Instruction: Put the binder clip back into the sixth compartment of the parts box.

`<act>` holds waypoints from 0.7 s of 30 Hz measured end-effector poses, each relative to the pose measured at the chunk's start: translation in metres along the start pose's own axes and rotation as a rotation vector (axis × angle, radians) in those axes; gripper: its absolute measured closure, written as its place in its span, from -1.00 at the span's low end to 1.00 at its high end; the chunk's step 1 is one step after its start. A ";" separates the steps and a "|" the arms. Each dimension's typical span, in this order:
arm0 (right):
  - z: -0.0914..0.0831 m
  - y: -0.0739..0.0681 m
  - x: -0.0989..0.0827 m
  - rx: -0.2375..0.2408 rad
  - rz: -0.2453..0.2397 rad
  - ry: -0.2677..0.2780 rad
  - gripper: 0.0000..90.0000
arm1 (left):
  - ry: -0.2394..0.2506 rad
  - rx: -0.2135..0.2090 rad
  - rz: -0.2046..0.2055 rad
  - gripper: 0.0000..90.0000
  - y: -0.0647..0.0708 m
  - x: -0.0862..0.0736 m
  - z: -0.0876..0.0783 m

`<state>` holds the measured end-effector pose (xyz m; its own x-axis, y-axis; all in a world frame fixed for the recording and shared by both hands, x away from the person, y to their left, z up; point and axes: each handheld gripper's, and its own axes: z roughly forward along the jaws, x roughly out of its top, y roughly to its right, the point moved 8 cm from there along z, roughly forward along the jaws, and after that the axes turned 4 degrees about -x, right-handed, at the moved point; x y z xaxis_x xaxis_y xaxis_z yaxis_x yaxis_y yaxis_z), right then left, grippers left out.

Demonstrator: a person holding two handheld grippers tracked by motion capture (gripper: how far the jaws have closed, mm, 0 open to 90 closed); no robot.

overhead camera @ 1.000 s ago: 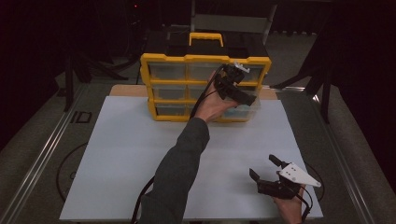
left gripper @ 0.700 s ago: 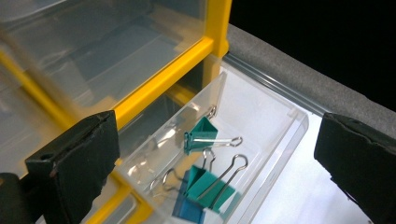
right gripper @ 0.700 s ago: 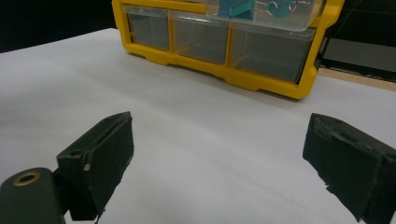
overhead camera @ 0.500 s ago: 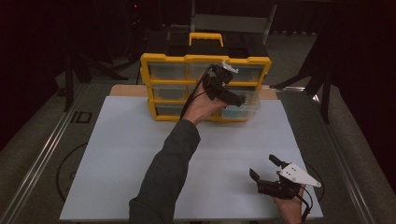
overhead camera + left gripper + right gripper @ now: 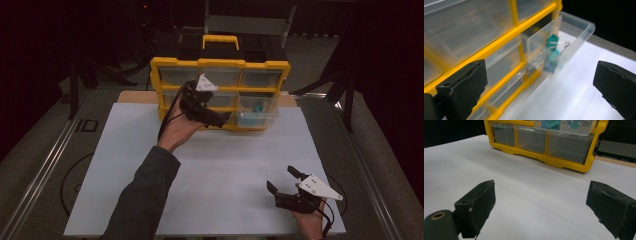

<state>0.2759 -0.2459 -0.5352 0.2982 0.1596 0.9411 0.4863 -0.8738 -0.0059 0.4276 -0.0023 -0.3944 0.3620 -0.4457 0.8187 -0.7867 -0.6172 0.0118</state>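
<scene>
**open drawer, open jaws: the risks from here**

the clear plastic drawer (image 5: 256, 114) stands pulled out from the right of the middle row of the yellow-framed organiser cabinet (image 5: 220, 64) at the far edge of the white table sheet (image 5: 210, 170). inside it lie teal binder clips (image 5: 553, 47) with wire handles.

the left gripper (image 5: 219, 119) hangs just in front of the cabinet's middle column, beside the drawer, its jaws spread wide and holding nothing. the right gripper (image 5: 284, 181) rests well apart, near the front right corner of the sheet, jaws likewise apart and empty.

judging from this, the main hazard is the drawer itself: it juts far forward, so a sideways knock from a jaw could tip it out of its slot and spill the clips. reaching in at a slant might catch the thin clear wall rather than a clip. the wire handles look slippery, so a shallow pinch could let a clip drop.
</scene>
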 end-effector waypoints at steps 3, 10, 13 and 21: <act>0.000 -0.001 0.000 0.000 0.001 -0.001 -0.81 | 0.026 0.032 0.006 -0.99 -0.004 -0.020 -0.019; 0.001 -0.003 0.000 0.003 0.002 -0.001 -0.81 | 0.095 0.079 -0.032 -0.99 -0.010 -0.073 -0.057; 0.002 -0.004 0.000 0.005 0.001 -0.001 -0.81 | 0.105 0.114 -0.034 -0.99 -0.011 -0.102 -0.069; 0.002 -0.005 0.000 0.005 0.001 -0.004 -0.81 | 0.153 0.206 -0.083 -0.99 -0.009 -0.179 -0.094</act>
<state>0.2751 -0.2406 -0.5360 0.3021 0.1605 0.9397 0.4899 -0.8717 -0.0086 0.3230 0.1442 -0.4874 0.3292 -0.2947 0.8971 -0.6332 -0.7737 -0.0218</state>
